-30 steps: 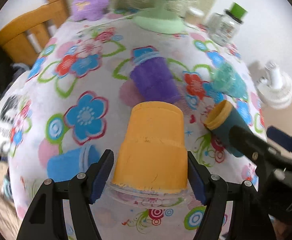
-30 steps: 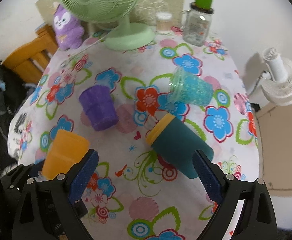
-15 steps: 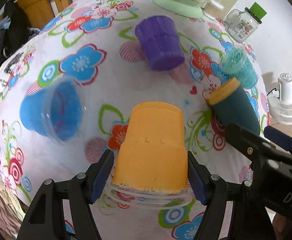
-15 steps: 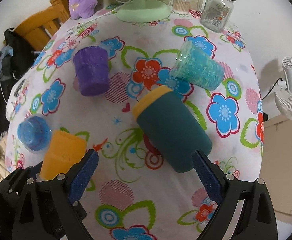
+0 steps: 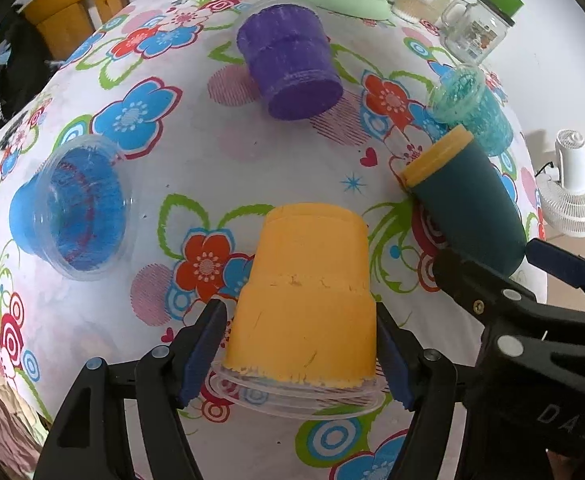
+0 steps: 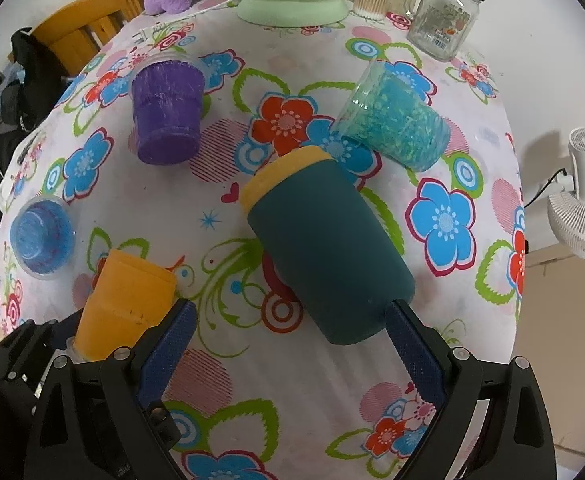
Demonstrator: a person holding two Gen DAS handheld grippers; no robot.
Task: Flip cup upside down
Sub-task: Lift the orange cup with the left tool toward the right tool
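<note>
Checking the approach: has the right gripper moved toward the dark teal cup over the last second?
Yes. The right gripper has closed in on the dark teal cup, whose base now sits between its open fingers.

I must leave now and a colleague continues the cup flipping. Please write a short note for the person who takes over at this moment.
Left gripper: shut on the orange cup, gripped near its clear rim, base pointing away.
Right gripper: open, its fingers either side of the base of the dark teal cup, which lies on its side.
Purple cup and turquoise cup lie on their sides; blue cup shows its opening.
Left: set the orange cup mouth down, then take the teal one.
</note>
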